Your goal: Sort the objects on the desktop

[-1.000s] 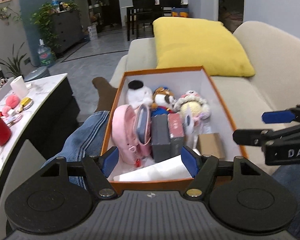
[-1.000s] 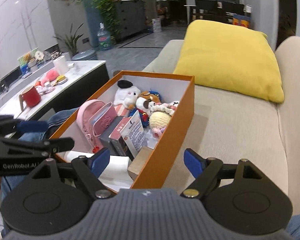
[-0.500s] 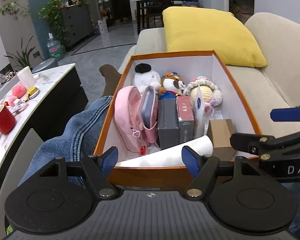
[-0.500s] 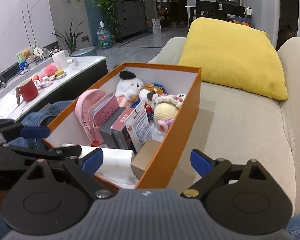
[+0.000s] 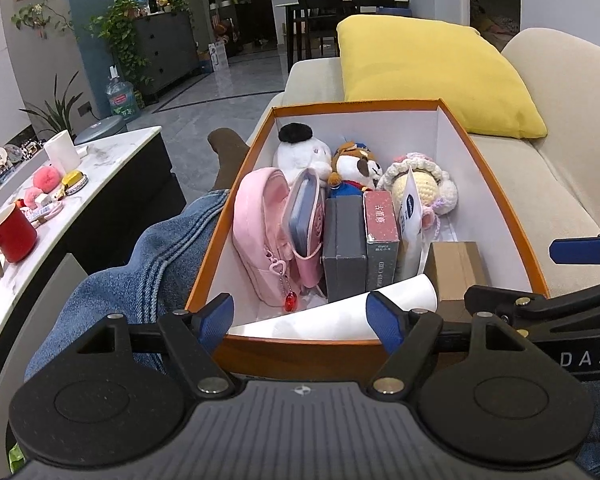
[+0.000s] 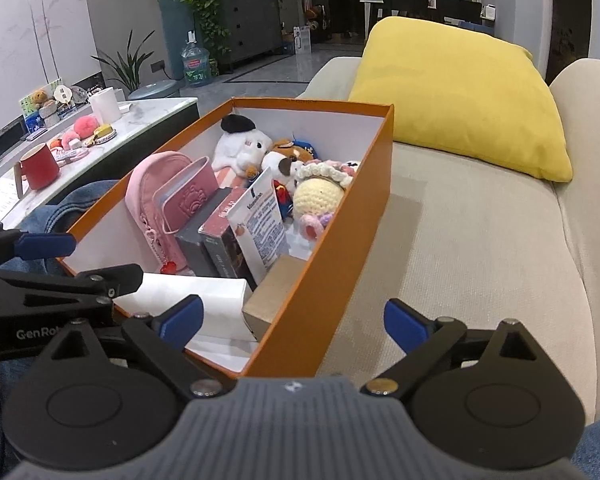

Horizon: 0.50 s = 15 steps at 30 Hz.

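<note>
Low in the left wrist view, the left gripper sits with its blue-padded jaws spread wide and still opening. Nothing is clamped between them; the near orange rim of the box and a rolled white sheet of paper show in the gap, and I cannot tell whether the pads touch the rim. At the bottom of the right wrist view, the right gripper is also wide apart and opening. It straddles the near right corner of the open orange cardboard box, one pad over the inside and the other over the beige sofa seat, gripping nothing.

The box rests on the sofa beside a person's leg in blue denim. Nearest inside it lie the paper roll and a small brown carton. Behind them, upright in a row, stand a pink zip pouch with a red charm, a pink wallet, a dark grey box, a dark red box and a white printed packet. At the far end sit a white plush toy with a black cap, a brown-and-white plush dog and a cream crocheted doll.

Beyond the box, in the upper right, a yellow cushion leans on the sofa back. At the left edge, a red mug stands on a white marble-topped table.
</note>
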Available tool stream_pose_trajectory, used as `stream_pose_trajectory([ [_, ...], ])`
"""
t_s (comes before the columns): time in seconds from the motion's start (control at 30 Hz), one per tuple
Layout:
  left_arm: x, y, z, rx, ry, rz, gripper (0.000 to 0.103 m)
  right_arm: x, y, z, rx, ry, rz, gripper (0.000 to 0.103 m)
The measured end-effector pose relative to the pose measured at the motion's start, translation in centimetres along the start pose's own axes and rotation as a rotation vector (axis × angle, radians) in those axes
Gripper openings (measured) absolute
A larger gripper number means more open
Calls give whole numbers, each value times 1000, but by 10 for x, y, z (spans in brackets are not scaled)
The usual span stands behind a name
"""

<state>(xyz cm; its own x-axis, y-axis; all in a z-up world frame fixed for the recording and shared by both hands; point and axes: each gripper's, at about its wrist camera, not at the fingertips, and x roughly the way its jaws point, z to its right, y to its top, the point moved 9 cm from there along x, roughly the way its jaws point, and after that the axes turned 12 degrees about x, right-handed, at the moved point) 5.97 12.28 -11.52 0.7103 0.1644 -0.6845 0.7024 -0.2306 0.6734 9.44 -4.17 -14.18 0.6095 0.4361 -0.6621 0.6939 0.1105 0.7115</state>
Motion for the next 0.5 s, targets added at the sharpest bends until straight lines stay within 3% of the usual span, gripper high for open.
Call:
stream_pose_trajectory([
  [0.5,-1,-1,1,-7,5,-6,88,1,-1,2,11,3,-3,98],
])
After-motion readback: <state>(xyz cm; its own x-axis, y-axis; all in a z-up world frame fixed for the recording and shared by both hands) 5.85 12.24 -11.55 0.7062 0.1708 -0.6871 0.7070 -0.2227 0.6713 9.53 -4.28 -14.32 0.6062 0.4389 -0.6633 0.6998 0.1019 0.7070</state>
